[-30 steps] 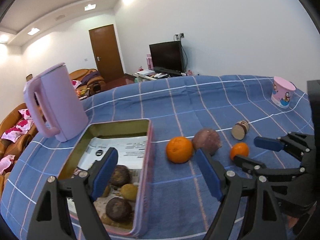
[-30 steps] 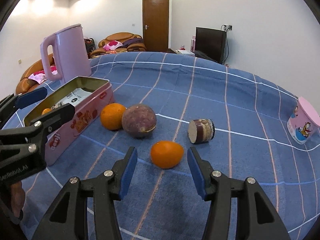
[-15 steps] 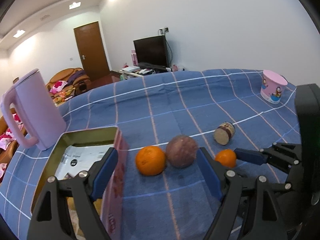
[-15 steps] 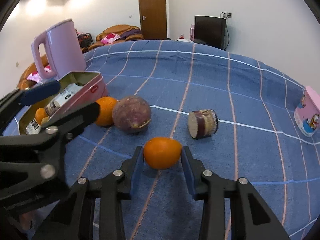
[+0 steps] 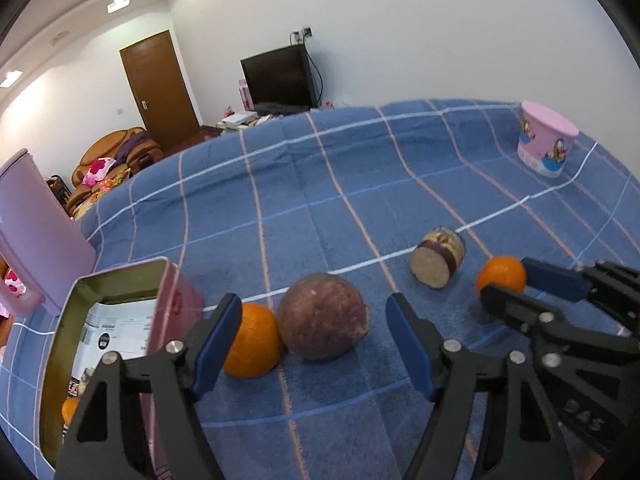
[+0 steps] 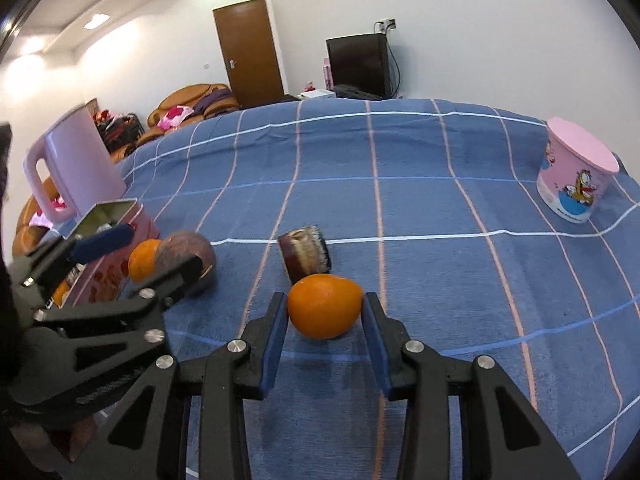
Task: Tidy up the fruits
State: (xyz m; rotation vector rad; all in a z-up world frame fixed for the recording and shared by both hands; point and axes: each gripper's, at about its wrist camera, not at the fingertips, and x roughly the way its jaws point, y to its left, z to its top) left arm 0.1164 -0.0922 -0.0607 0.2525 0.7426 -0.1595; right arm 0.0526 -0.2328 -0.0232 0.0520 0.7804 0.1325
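Note:
My right gripper (image 6: 325,316) is shut on a small orange (image 6: 324,306), its pads touching both sides; the orange also shows in the left wrist view (image 5: 501,275). My left gripper (image 5: 314,346) is open, its fingers either side of a purple passion fruit (image 5: 322,317) and a larger orange (image 5: 252,334) on the blue checked cloth. A cut purple yam piece (image 5: 437,257) lies between the fruits. The open pink tin (image 5: 120,292) at the left holds a paper label and some fruit.
A pink kettle (image 6: 74,168) stands behind the tin at the left. A pink cartoon cup (image 6: 574,176) stands upside down at the far right near the table edge. Sofa, door and TV lie beyond the table.
My right gripper has closed on the small orange. My left gripper has swung right, away from over the tin, to stand around the passion fruit and the larger orange.

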